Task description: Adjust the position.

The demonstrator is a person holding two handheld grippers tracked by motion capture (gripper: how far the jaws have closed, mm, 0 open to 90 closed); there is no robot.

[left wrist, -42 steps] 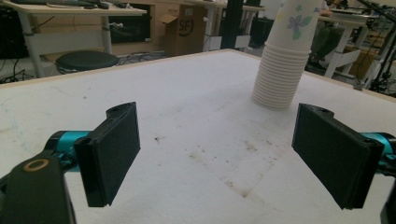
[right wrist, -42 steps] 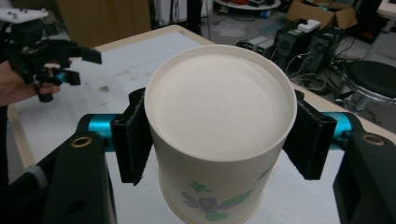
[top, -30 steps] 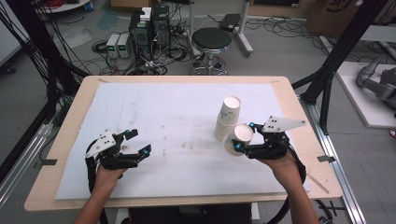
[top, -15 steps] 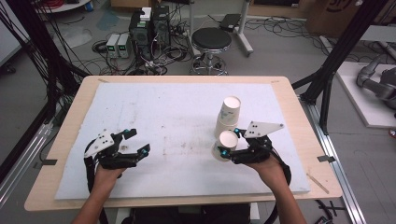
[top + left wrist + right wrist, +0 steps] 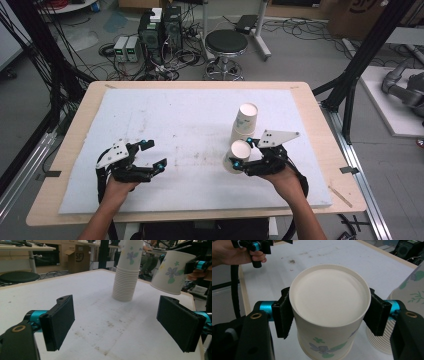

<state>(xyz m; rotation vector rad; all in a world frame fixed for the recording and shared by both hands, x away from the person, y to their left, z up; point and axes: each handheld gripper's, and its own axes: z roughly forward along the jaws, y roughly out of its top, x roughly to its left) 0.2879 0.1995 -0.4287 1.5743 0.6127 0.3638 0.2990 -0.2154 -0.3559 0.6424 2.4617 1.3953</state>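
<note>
Between the jaws of the right gripper (image 5: 244, 160) a single paper cup (image 5: 237, 156) was clamped by its sides, tilted and lifted clear of the white mat (image 5: 180, 120), just beside the stack of paper cups (image 5: 244, 122) that stood upside down on the right half of the desk (image 5: 315, 115). Well apart on the left, the left gripper (image 5: 152, 155) hung low over the mat with its jaws spread wide and nothing between them.
</note>
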